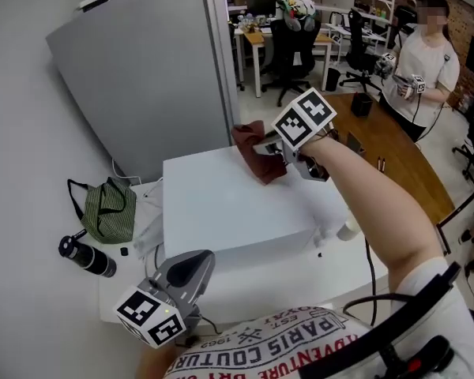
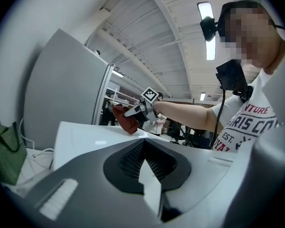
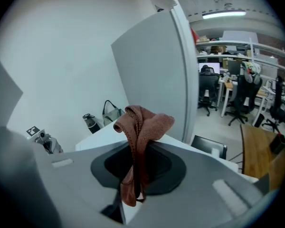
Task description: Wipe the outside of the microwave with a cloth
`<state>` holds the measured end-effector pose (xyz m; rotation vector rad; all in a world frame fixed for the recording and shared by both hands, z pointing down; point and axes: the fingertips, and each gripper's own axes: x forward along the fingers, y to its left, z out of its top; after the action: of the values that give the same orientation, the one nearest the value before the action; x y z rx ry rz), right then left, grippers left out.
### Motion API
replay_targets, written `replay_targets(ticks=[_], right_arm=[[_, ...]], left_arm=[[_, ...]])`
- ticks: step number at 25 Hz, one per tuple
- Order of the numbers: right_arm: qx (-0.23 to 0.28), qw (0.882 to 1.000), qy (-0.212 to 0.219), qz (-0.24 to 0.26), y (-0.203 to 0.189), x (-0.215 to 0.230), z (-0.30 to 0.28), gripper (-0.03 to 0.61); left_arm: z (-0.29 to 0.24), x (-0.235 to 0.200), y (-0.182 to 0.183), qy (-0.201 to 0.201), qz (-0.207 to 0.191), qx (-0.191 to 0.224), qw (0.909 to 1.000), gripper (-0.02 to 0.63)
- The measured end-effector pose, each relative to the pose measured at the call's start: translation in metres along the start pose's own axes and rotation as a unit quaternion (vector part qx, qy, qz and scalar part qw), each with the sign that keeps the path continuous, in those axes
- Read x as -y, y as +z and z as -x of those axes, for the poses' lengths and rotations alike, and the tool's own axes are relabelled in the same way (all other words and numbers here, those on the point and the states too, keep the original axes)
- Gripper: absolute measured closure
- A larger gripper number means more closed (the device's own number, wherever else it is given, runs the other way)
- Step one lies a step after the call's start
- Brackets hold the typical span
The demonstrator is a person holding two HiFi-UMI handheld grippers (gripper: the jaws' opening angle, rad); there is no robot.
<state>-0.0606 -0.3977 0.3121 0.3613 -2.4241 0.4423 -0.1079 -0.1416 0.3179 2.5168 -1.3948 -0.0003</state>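
The white microwave [image 1: 229, 204] sits on a white table, and I look down on its flat top. A reddish-brown cloth [image 1: 257, 158] rests on the top's far right corner, with my right gripper [image 1: 275, 152] shut on it. In the right gripper view the cloth [image 3: 143, 127] bunches up between the jaws and hangs down over them. My left gripper [image 1: 191, 265] hovers low at the microwave's near left corner, jaws closed together with nothing in them. From the left gripper view the microwave top [image 2: 80, 137] stretches away toward the cloth [image 2: 127, 121].
A grey partition panel [image 1: 150, 69] stands right behind the microwave. A green bag [image 1: 107, 208] and a black bottle [image 1: 87, 257] lie to the left by the wall. A wooden table [image 1: 395, 156] and a standing person [image 1: 423, 69] are at the right.
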Motion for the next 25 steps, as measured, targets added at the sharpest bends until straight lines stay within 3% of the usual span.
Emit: replay_targets(ticks=[5, 11, 18, 25], right_arm=[[-0.013, 0.997, 0.057, 0.048, 0.045, -0.063, -0.078, 0.523], [-0.043, 0.988, 0.112, 0.094, 0.072, -0.127, -0.16, 0.522], [-0.117, 0.982, 0.068, 0.135, 0.061, -0.116, -0.211, 0.523], [-0.131, 0.98, 0.055, 0.139, 0.055, -0.098, -0.215, 0.522]], left_arm=[[0.058, -0.036, -0.014, 0.071, 0.019, 0.007, 0.9973, 0.607], [0.121, -0.064, -0.029, 0.156, 0.059, 0.026, 0.9857, 0.608], [0.152, -0.076, -0.029, 0.196, 0.068, 0.036, 0.9776, 0.607], [0.139, -0.081, -0.025, 0.185, 0.066, 0.035, 0.9798, 0.608]])
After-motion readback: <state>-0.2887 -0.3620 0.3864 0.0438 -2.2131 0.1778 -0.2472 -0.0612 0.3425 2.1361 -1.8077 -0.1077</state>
